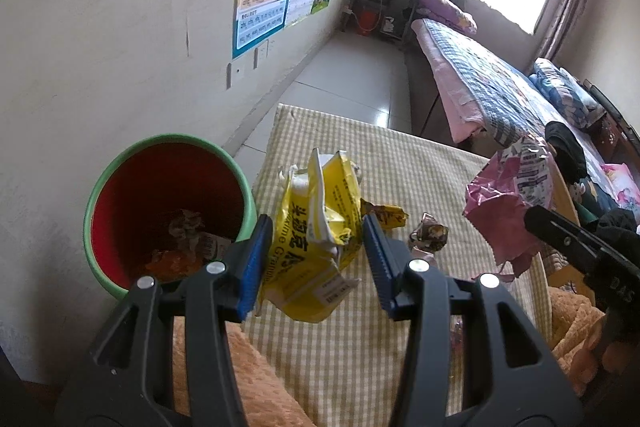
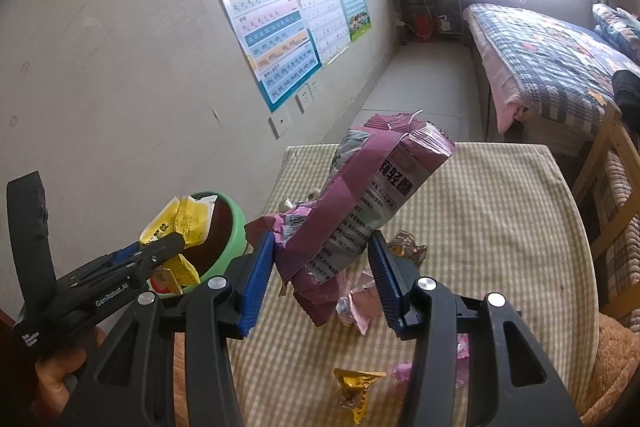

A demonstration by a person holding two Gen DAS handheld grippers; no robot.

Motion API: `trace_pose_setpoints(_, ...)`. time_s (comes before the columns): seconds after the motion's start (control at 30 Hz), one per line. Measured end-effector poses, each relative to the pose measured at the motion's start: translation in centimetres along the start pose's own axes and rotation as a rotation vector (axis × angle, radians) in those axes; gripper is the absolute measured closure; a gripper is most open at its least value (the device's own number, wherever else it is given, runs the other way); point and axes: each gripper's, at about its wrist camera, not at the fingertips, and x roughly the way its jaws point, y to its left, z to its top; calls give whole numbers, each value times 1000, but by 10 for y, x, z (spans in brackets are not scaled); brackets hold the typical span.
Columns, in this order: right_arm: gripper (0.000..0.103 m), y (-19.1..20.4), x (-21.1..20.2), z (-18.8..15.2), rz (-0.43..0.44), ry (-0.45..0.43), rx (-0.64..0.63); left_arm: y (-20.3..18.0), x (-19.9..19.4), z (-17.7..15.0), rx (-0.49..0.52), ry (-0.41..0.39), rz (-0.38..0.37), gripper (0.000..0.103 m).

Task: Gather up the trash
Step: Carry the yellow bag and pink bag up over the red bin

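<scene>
checked table (image 2: 480,227), 1 bin (image 1: 96,211), 2 grippers w/ 1 bag each

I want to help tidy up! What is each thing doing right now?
yellow packet: crumpled, between the left gripper's fingers, close to the bin
pink bag: crumpled, lifted between the right gripper's fingers
bin: open, some trash inside
brown wrapper: crumpled, lying on the cloth
gold wrapper: lying on the cloth
</scene>
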Motion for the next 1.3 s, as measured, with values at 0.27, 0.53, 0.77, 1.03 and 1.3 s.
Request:
trace_pose_setpoints(0.27,56,10,5,0,23,13,-28,9,1,1,-14,2,23,58)
trace_pose_setpoints(0.53,56,23,11,0,42,19,-60,20,1,2,-27,-1,54,58)
trace_pose_setpoints(0.77,56,33,17,3,55,26,-87,39,0,3,-56,-10,101,58)
trace_pose_setpoints(1.03,56,45,30,1,66,50,-121,63,-1,0,-96,-9,138,58)
trace_pose_setpoints(1.3,56,64,45,3,89,85,-170,77,0,-1,-120,-3,146,58)
